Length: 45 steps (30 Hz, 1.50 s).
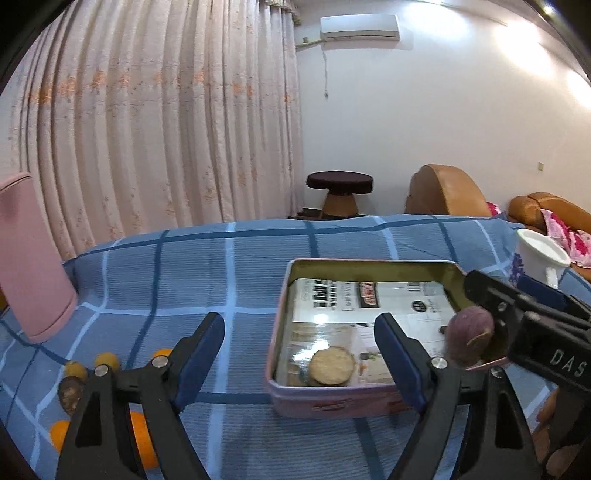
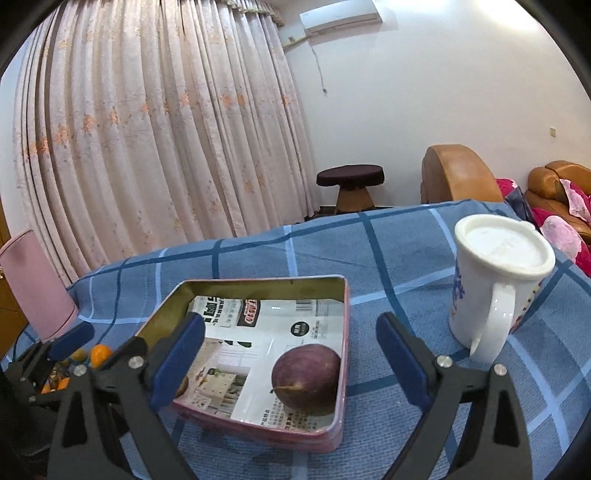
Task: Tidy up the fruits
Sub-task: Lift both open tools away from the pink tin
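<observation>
Both grippers hang wide open: left gripper (image 1: 299, 354), right gripper (image 2: 290, 354). The purple fruit (image 2: 306, 377) sits inside the pink tin (image 2: 343, 314) (paper-lined), oranges (image 1: 138, 441) on the cloth.

Pleated floral curtain (image 1: 155, 122); white wall (image 1: 424, 110) with air conditioner (image 1: 359, 26); dark-topped round stool (image 1: 340, 194); tan leather sofa (image 2: 458, 173); blue checked tablecloth (image 1: 229, 254).

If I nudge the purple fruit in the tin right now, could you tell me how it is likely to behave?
The purple fruit looks round and smooth, so it would probably roll across the glossy paper lining. The tin has raised walls, which should stop it. Its skin seems firm, so open blue pads might slip.
</observation>
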{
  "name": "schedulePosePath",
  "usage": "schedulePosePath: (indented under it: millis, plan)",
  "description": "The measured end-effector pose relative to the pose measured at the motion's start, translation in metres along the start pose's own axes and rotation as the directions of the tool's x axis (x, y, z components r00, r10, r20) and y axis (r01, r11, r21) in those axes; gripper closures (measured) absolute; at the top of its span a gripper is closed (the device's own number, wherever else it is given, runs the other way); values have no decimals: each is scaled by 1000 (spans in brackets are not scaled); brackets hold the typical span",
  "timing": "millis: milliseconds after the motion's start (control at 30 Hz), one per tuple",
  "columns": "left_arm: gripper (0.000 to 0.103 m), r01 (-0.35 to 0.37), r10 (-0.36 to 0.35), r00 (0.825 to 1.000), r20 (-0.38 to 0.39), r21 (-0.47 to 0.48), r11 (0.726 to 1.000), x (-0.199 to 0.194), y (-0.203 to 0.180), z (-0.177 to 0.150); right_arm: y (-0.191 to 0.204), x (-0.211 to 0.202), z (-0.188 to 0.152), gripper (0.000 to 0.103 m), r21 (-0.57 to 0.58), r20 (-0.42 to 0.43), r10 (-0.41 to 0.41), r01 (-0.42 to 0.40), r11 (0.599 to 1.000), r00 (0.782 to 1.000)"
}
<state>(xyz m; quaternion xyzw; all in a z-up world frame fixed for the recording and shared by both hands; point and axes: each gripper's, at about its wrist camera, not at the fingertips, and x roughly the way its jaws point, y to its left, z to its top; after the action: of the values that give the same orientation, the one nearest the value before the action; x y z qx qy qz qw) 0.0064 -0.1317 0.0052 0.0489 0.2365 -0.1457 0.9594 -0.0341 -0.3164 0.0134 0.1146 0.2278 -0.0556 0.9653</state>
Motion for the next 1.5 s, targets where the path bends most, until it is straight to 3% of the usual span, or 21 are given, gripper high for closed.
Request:
schedulePosePath:
  millis: [733,1500]
  plan:
    - [19,-39,38,999,-18,-34,999,-6,20,-8,1,-15,-6,3,12,81,-45,44,999,996]
    - [19,-56,56,998,-17,-3,998,-18,38,-17,23,-27,-16,3,26,89,-10,8,1000,996]
